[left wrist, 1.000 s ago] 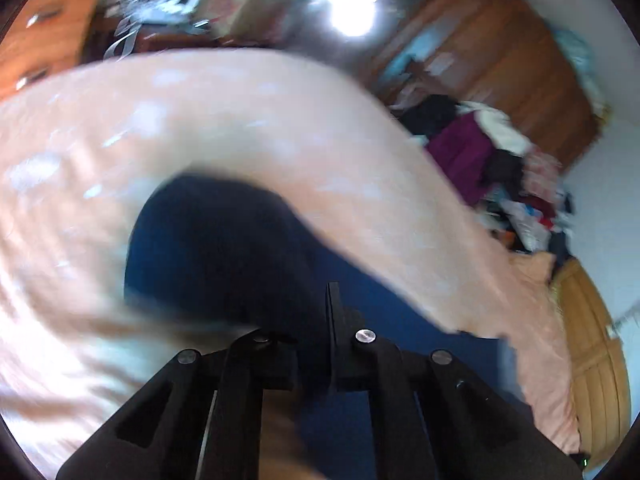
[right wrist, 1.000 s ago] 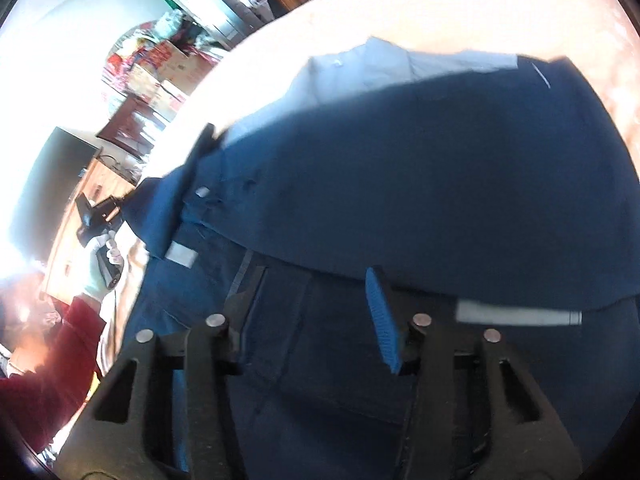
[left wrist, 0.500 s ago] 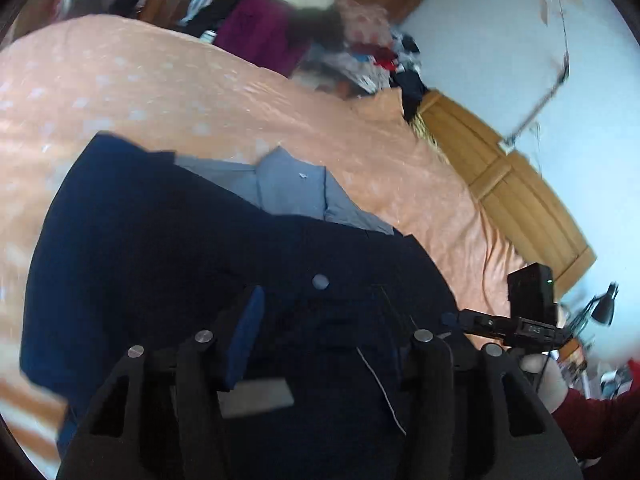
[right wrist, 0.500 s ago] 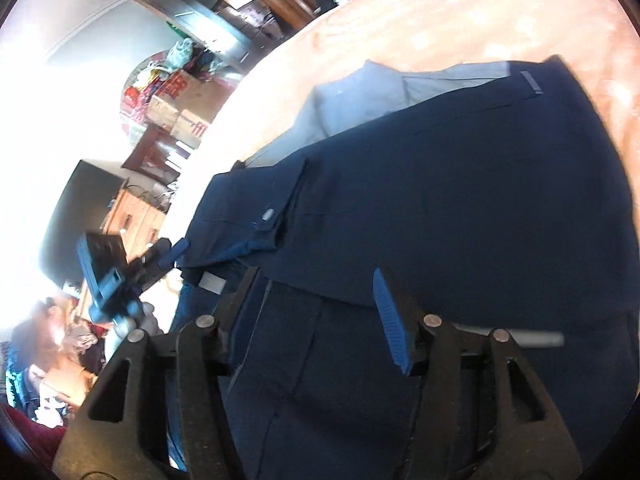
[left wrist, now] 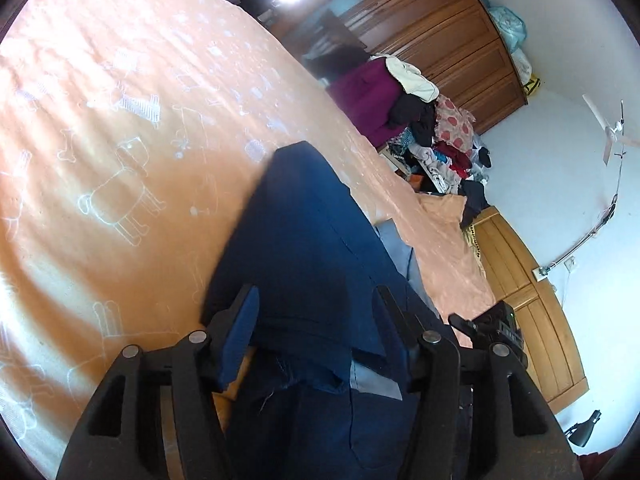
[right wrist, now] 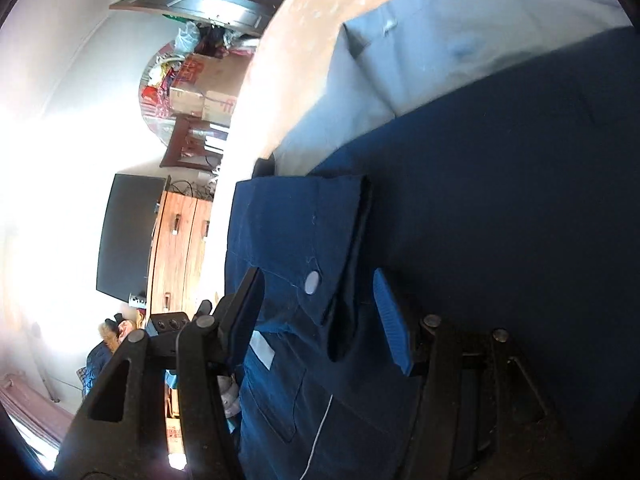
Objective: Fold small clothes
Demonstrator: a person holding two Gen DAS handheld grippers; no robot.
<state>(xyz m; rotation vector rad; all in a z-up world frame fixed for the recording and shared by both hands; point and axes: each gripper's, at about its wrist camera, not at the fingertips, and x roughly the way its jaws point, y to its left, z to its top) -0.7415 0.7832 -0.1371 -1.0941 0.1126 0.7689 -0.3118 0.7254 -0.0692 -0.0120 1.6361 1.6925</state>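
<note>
A pair of small navy blue shorts [left wrist: 308,248] lies folded on the orange bedspread [left wrist: 120,128], with a pale blue lining [left wrist: 396,240] showing at its right edge. My left gripper [left wrist: 316,312] is open, low over the near end of the folded cloth, and its fingers straddle the fold. In the right wrist view the same navy shorts [right wrist: 500,200] fill the frame, with a waistband flap and a white button [right wrist: 312,282]. My right gripper [right wrist: 320,300] is open around that flap. The pale lining [right wrist: 420,52] lies beyond.
A heap of clothes [left wrist: 424,128] sits past the bed's far edge before a wooden wardrobe [left wrist: 432,28]. A wooden headboard [left wrist: 532,304] is at right. In the right wrist view a dark screen [right wrist: 128,236], a wooden cabinet [right wrist: 176,248] and boxes [right wrist: 200,92] stand left.
One second ago my left gripper was shut on the navy cloth; it has since opened and swung to the folded edge. My right gripper moved in closer over the button flap.
</note>
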